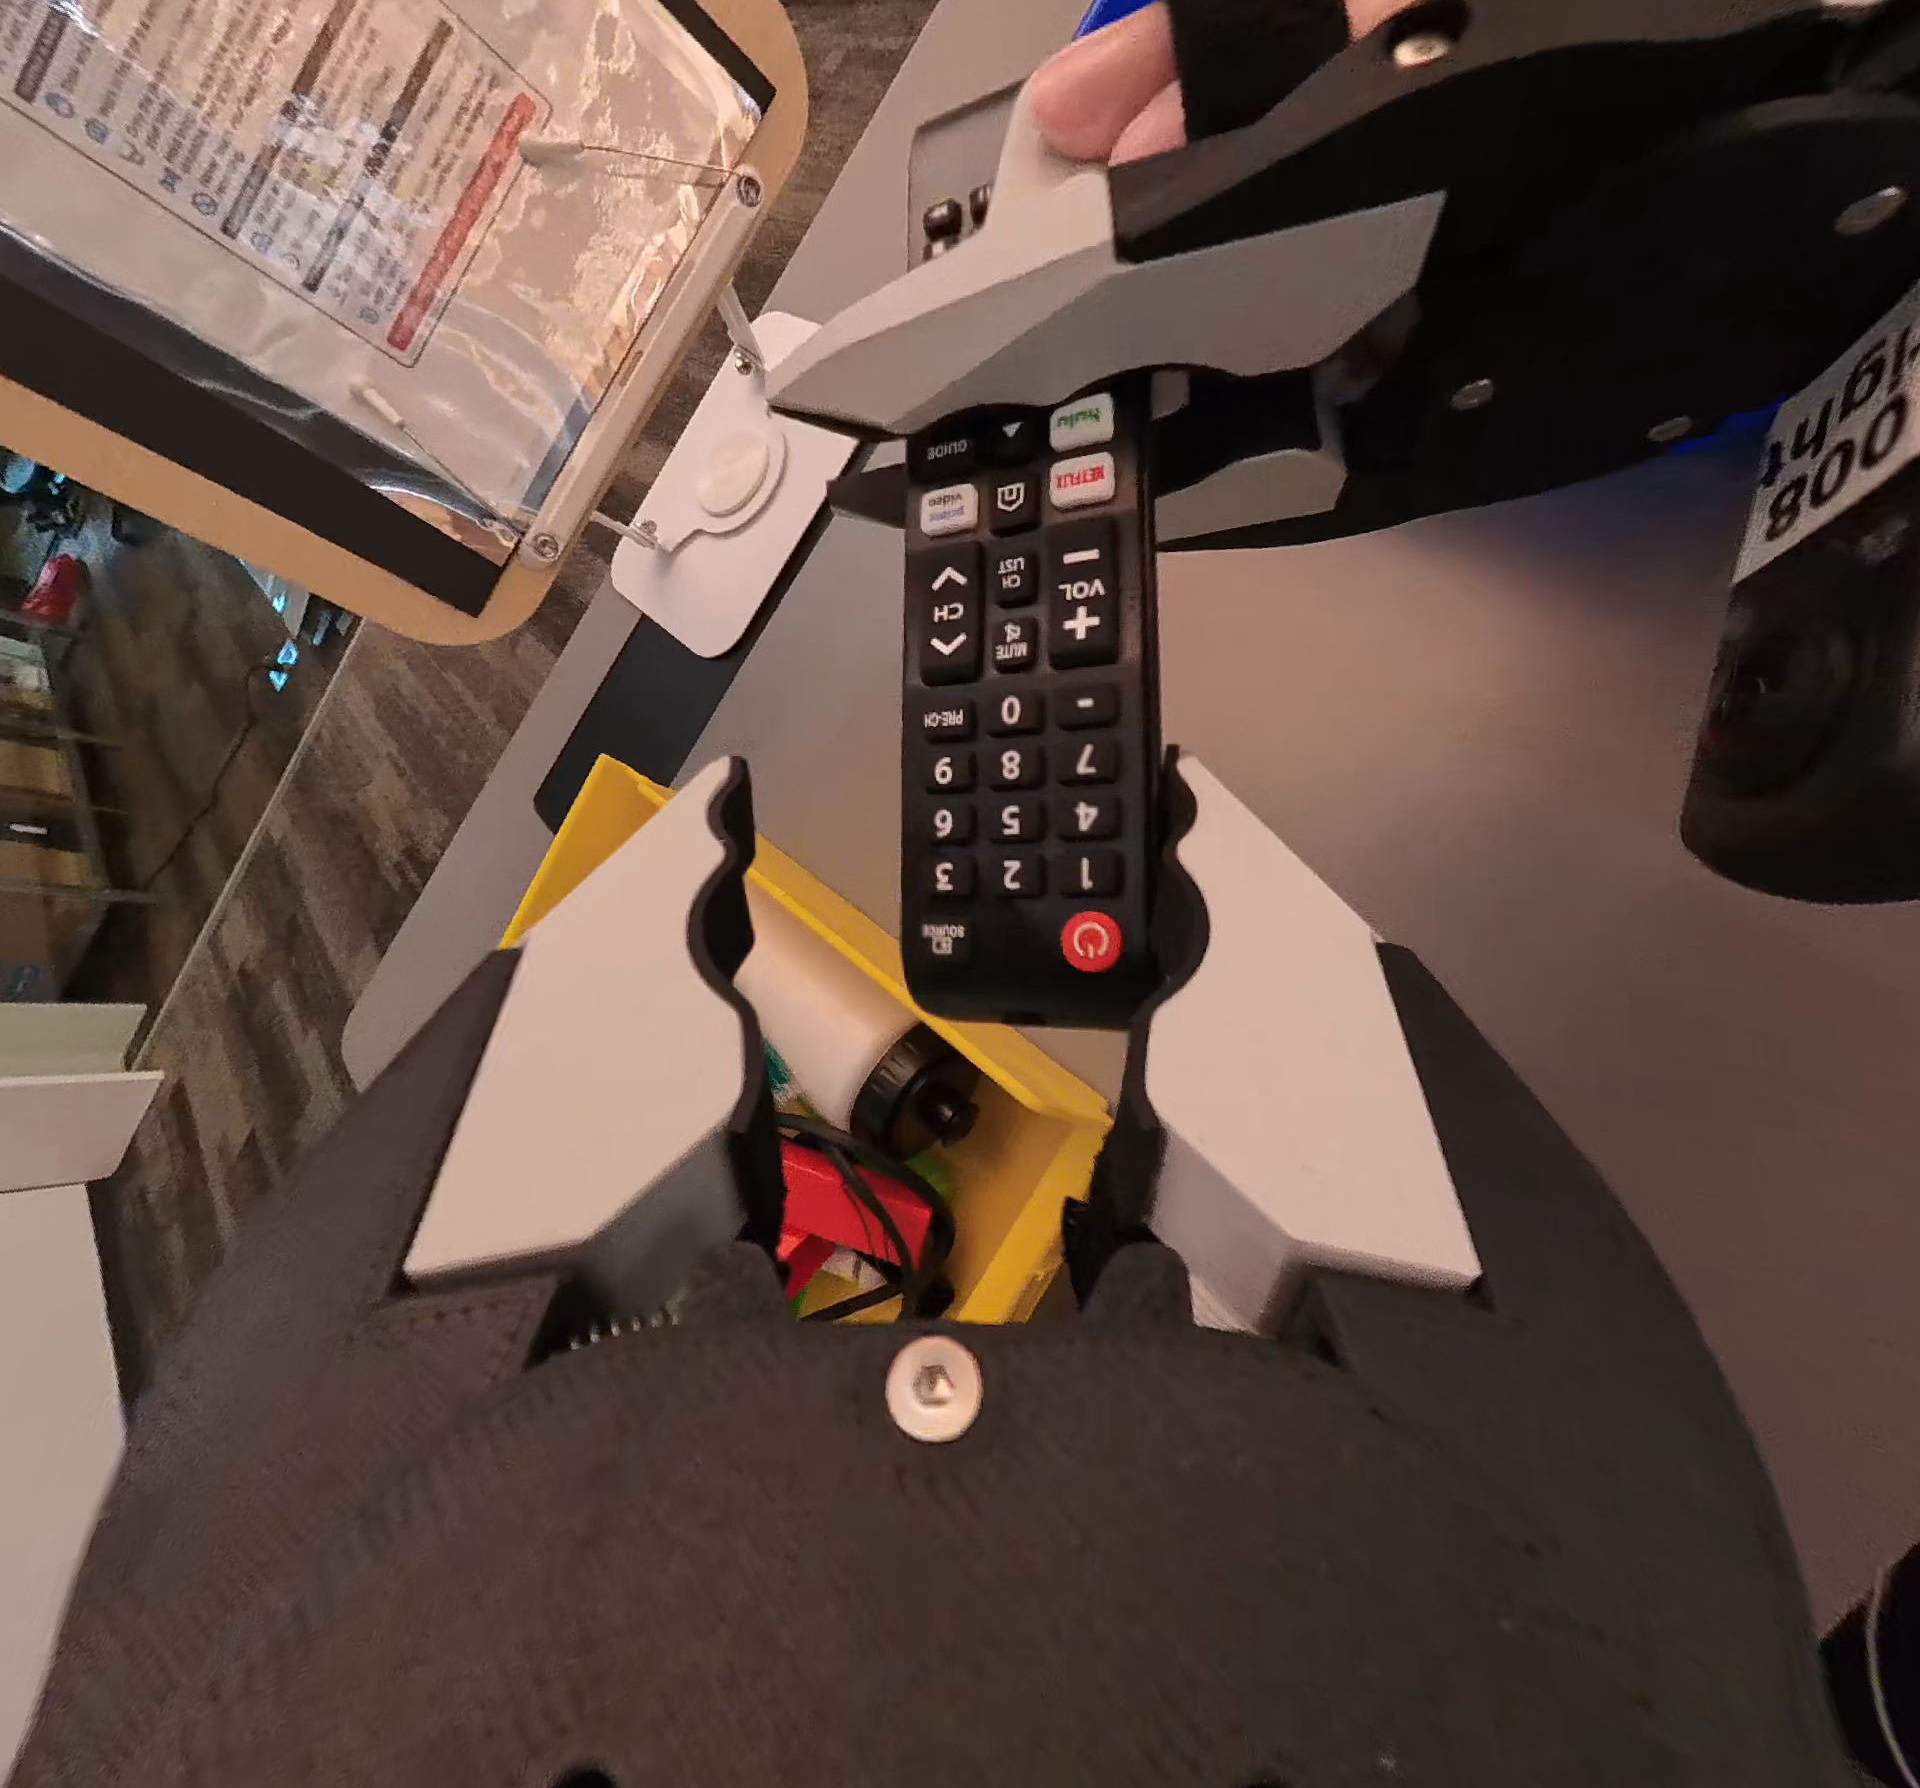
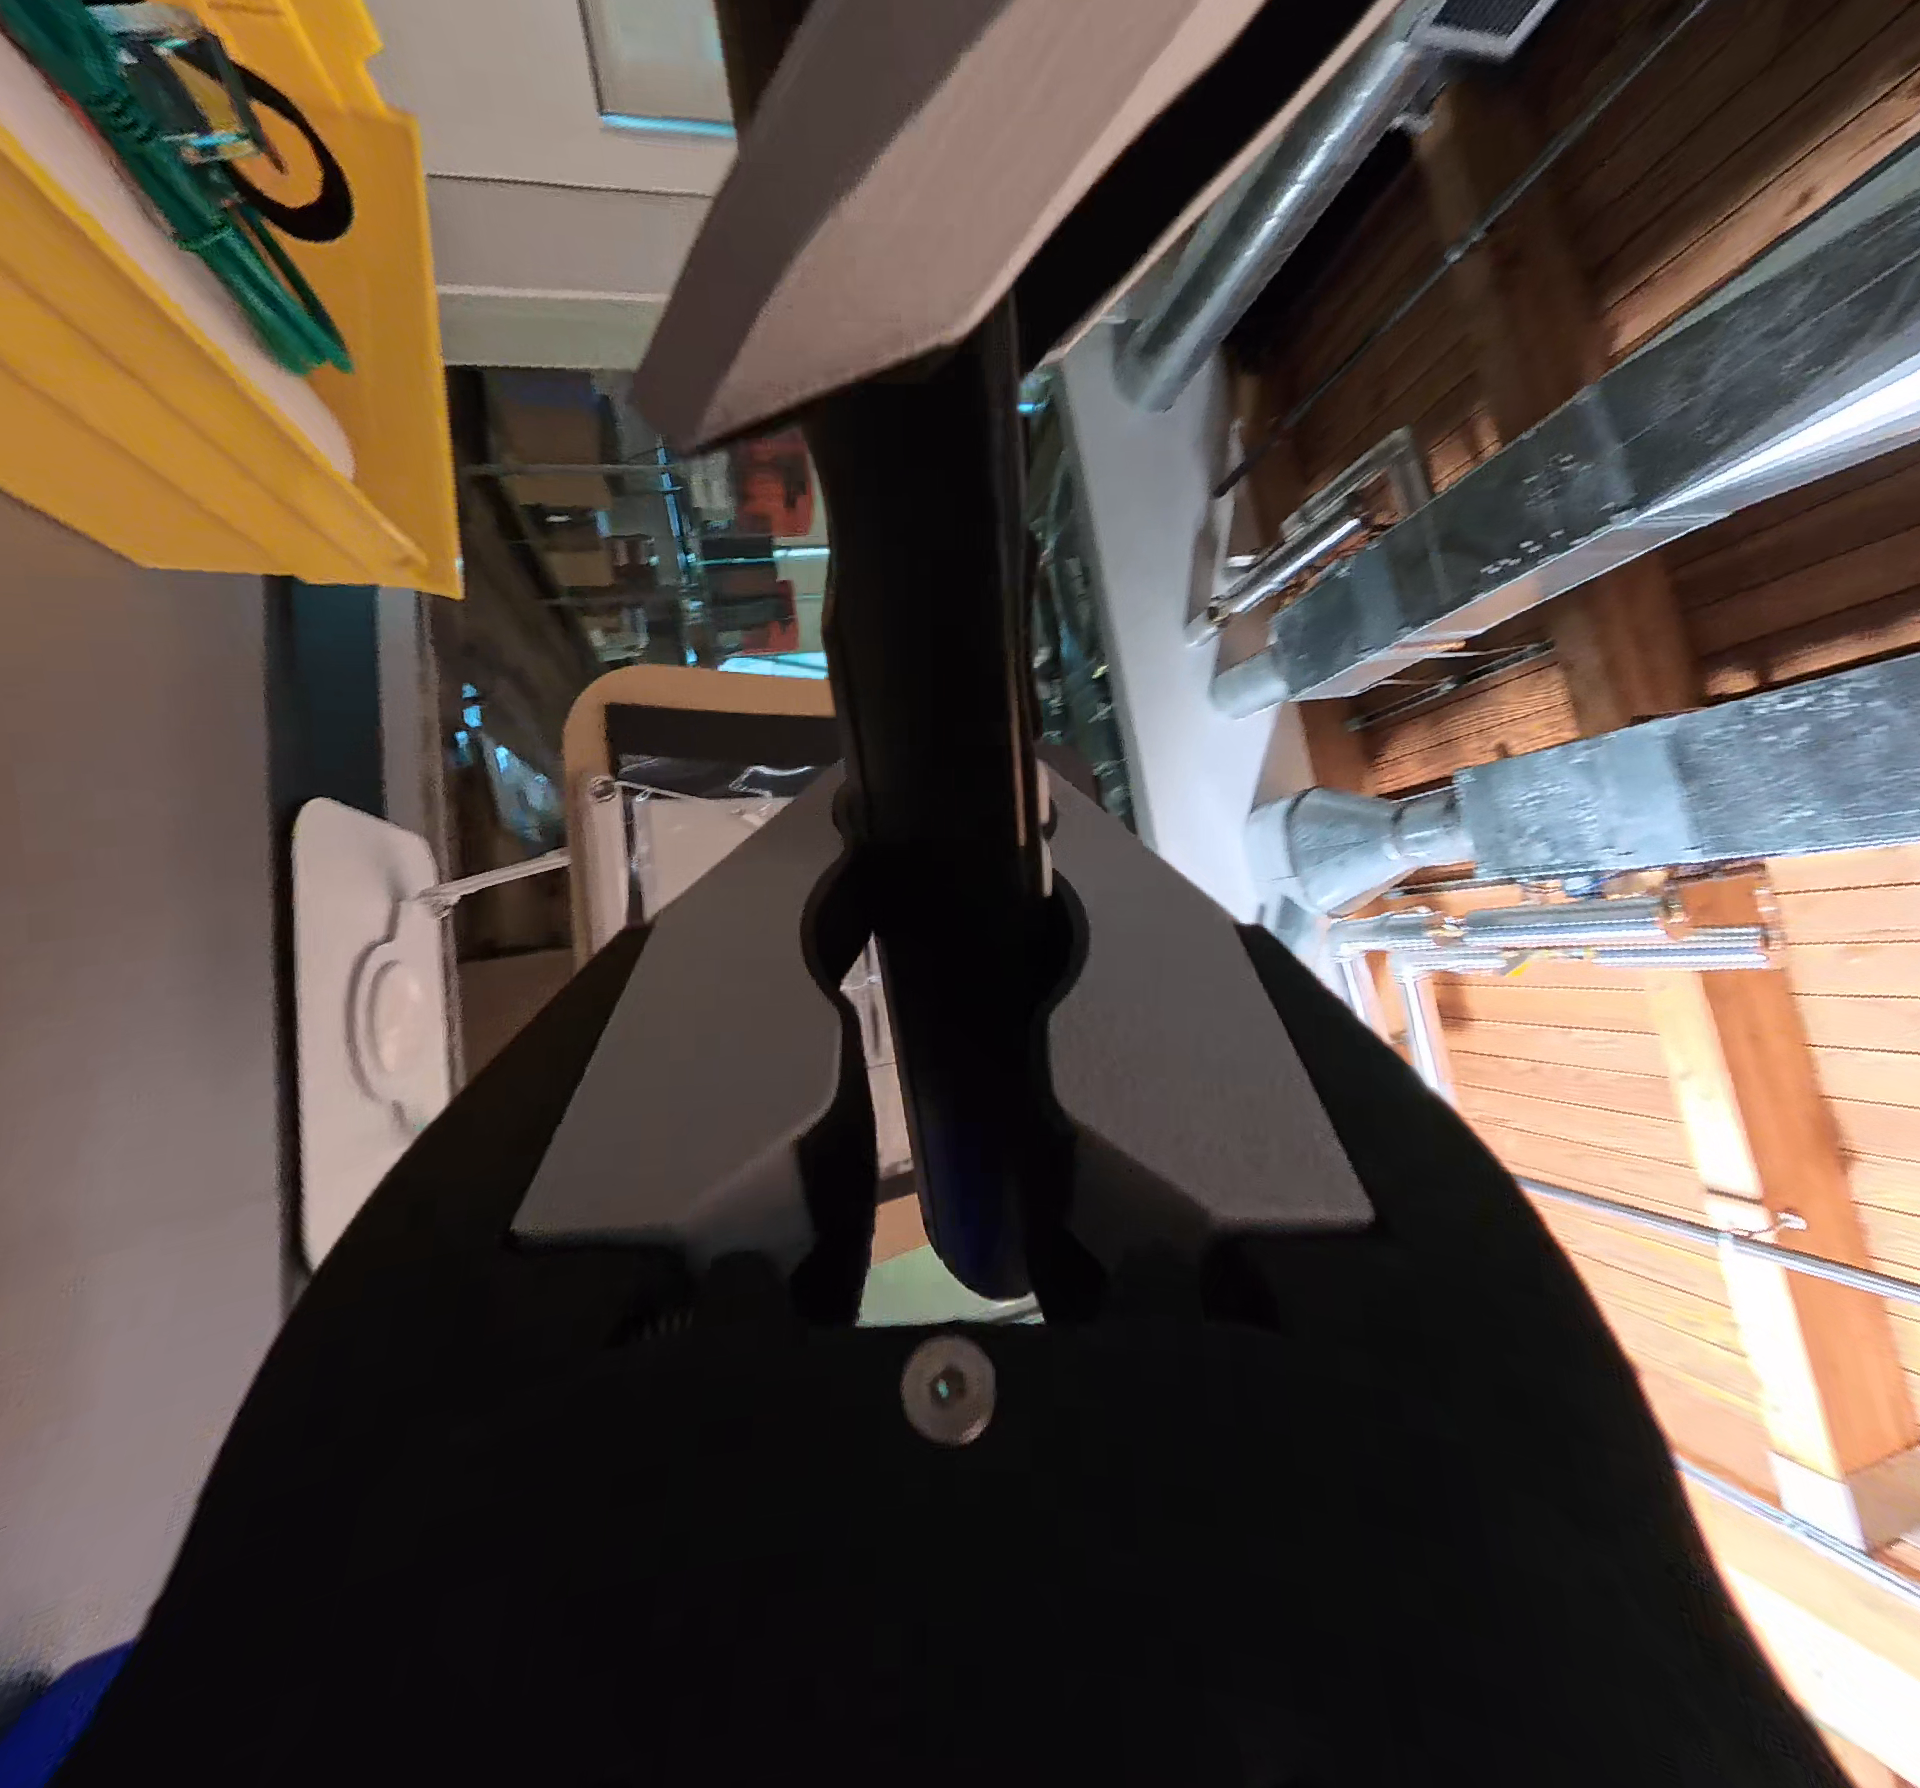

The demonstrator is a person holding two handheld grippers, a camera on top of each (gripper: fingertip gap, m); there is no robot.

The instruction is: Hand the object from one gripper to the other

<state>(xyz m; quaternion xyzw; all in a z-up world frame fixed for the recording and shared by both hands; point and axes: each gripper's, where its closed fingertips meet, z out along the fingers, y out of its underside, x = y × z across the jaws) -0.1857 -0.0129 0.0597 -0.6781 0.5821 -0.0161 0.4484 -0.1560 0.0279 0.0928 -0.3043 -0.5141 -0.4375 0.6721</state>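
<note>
black and grey, the left gripper (image 1: 956, 897) is reaching forward with its jaws spread wide, the end of the black remote (image 1: 1029, 730) sitting between them, touching the right-hand finger while the other finger is standing clear of it. the far end of the remote is being pinched by the right gripper (image 1: 997, 408), which is coming in from the upper right with a person's hand (image 1: 1226, 45) strapped onto it. in the right wrist view the right gripper (image 2: 940, 813) is clamping shut on the remote (image 2: 925, 658), seen edge-on as a dark slab running up between the grey fingers. below the handover, a yellow bin (image 1: 1029, 1146) is sitting on the grey table (image 1: 1455, 730), holding a white tube, something red and a black cable. a white plate (image 1: 727, 502) is lying at the table edge, with thin wires running from it to a tan-framed panel (image 1: 395, 211) wrapped in clear film. beyond the table, a patterned carpet floor (image 1: 343, 803) is stretching toward blurred shelving. the right wrist view, tilted sideways, is also taking in wooden ceiling slats (image 2: 1662, 1063) and silver ducts (image 2: 1538, 533) overhead.
</note>
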